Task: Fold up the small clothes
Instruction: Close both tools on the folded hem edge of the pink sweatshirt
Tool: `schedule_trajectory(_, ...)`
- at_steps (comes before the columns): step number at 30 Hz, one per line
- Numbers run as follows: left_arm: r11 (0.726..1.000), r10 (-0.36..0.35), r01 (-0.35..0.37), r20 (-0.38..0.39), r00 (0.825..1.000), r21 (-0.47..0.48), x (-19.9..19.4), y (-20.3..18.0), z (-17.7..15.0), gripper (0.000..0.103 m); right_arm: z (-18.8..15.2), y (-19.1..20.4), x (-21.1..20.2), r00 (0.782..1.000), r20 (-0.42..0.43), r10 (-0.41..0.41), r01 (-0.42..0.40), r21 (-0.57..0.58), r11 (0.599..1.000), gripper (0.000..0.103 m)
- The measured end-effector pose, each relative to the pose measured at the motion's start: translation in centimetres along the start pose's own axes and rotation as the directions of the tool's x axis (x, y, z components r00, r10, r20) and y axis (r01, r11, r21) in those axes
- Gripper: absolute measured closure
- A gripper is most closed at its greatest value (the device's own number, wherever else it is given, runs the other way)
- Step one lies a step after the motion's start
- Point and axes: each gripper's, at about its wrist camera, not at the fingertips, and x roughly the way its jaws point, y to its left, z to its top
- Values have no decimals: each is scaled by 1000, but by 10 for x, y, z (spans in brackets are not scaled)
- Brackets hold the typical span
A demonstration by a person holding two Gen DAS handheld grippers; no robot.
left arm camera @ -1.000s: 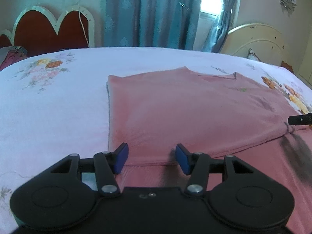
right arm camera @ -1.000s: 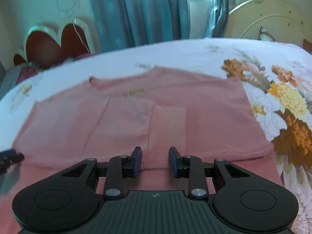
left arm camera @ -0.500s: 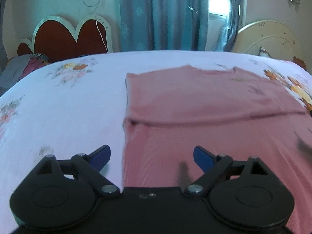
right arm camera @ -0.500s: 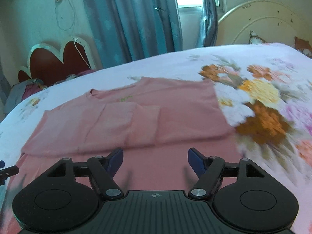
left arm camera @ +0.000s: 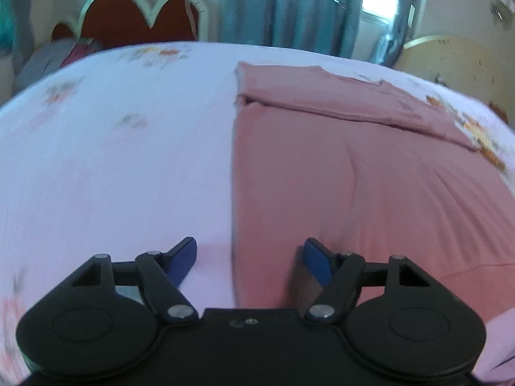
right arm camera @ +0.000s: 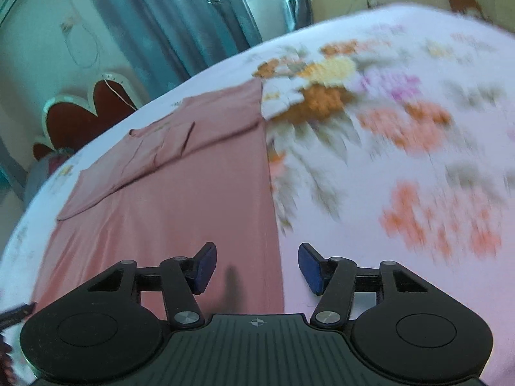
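Here, a pink top (left arm camera: 370, 167) lies flat on a bed (left arm camera: 112, 160), its far end already folded over in a band near the neckline, its long axis running away from both cameras toward the curtains (left arm camera: 289, 6). The near part of the garment is still a single flat panel with a few soft creases.

The left gripper (left arm camera: 251, 257) sits at the top's left side edge: that edge runs up between its blue pads, one pad over bare sheet, the other over pink cloth. The right gripper (right arm camera: 256, 265) mirrors it at the right side edge, with its left pad over cloth and its right pad over the flowered sheet (right arm camera: 402, 128). Each hand is thus nearest its own side of the garment, and the near corners appear to be the likely next target.

Both grippers stand apart with nothing between the pads but the cloth lying below them; neither clamps anything. The jaws of both have just been closing in from a wider spread. Whether the pads touch the fabric cannot be told from these blurred views.

A dark tip of the left gripper pokes into the right view's lower left corner. A red scalloped headboard (left arm camera: 138, 16) stands beyond the bed.
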Motion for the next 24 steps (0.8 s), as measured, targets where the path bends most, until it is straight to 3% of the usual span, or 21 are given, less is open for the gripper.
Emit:
schedule_trajectory(6,991,-43,43,0,999,-126,-25,22,-20,35,-35,-17,-18,997,-26,78,-76,70,995,46)
schedule_trajectory(8,979,-118,115,-9,993,-170,-29,29,-27,35,-43,-19,-24,993,-32,116,-113,95,989,46)
schedule_trajectory(13,917,-290,277,-2,957,-287,-36,44,-44,43,-58,-21,-35,978,-53,200,-193,120,974,47)
schedule_trajectory(14,907,-305,291,0,952,-304,-36,46,-46,45,-60,-22,-36,974,-57,217,-208,129,969,49)
schedule_trajectory(16,875,-355,335,4,935,-349,-32,50,-48,49,-61,-25,-31,963,-79,256,-241,165,956,74)
schedule_trajectory(18,843,-414,380,-7,910,-381,-25,50,-49,54,-63,-29,-26,955,-84,285,-263,204,943,77)
schedule_trajectory(21,844,-416,383,-8,909,-375,-20,46,-47,54,-63,-31,-21,946,-71,317,-291,248,924,77)
schedule_trajectory(24,823,-425,395,19,905,-408,-12,47,-47,54,-62,-32,-18,948,-55,313,-289,262,921,77)
